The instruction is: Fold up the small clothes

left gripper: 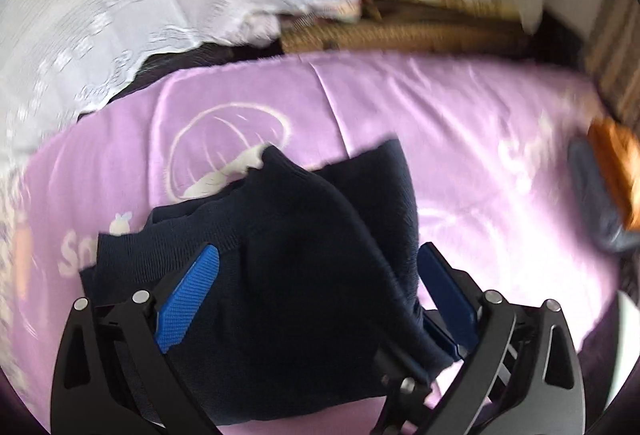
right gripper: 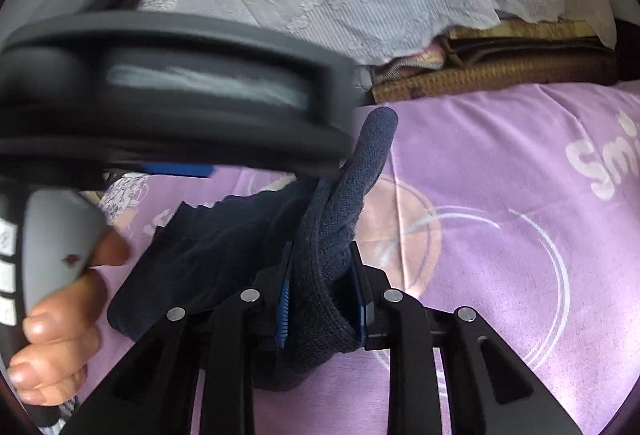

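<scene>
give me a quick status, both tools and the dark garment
Right tool shut on navy knit garment. Left tool straddles the same garment, grip unclear. Garment bunched above purple sheet. Left tool's body crowds right view.

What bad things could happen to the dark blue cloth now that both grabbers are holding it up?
The right gripper pinches only a bunched fold of the navy cloth, so it could slip out. In the left gripper the cloth drapes between widely spaced fingers, so its grip looks loose. The left gripper's body sits very close in the right view, so the two could bump together.
</scene>
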Tool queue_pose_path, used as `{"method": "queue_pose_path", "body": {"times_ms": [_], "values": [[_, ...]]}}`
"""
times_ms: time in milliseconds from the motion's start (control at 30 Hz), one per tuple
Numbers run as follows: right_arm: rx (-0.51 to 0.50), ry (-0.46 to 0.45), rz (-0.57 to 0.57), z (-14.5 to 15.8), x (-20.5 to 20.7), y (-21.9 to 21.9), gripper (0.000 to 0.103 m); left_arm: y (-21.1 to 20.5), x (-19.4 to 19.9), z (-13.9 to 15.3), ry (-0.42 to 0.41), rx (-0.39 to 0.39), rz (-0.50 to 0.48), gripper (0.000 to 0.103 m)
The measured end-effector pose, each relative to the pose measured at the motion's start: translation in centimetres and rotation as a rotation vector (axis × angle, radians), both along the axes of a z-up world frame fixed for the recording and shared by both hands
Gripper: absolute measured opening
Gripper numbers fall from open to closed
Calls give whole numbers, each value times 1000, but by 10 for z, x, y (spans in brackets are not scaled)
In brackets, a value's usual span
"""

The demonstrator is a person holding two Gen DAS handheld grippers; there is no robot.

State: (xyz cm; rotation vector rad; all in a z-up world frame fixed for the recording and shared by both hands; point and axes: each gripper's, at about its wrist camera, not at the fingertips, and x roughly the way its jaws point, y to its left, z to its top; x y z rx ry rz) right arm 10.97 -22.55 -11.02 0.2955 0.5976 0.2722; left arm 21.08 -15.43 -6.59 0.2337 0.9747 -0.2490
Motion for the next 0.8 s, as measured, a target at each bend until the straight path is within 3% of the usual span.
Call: {"method": "queue_pose_path", "body": {"times_ms": [133, 167, 200, 233, 267, 533, 800], "values": [[-31, -51, 41, 6, -7, 11, 24, -9, 11, -8, 32, 47, -20, 97], [-32, -58, 47, 6, -10, 12, 24, -7, 11, -8, 13, 50, -13, 85], [-32, -63, 49, 8, -11, 13, 24, -4, 12, -8, 7, 48, -11, 57], [-31, -62, 48, 9, -12, 13, 24, -1, 14, -11, 30, 28, -21, 43], [-27, -56, 48, 9, -11, 13, 24, 6, 17, -13, 75, -31, -40, 20], [-51, -76, 62, 24, -11, 37, 24, 29, 6, 2, 2, -57, -76, 17], [-68, -83, 120, 43, -9, 94, 24, 97, 1, 19, -41, -81, -23, 17]]}}
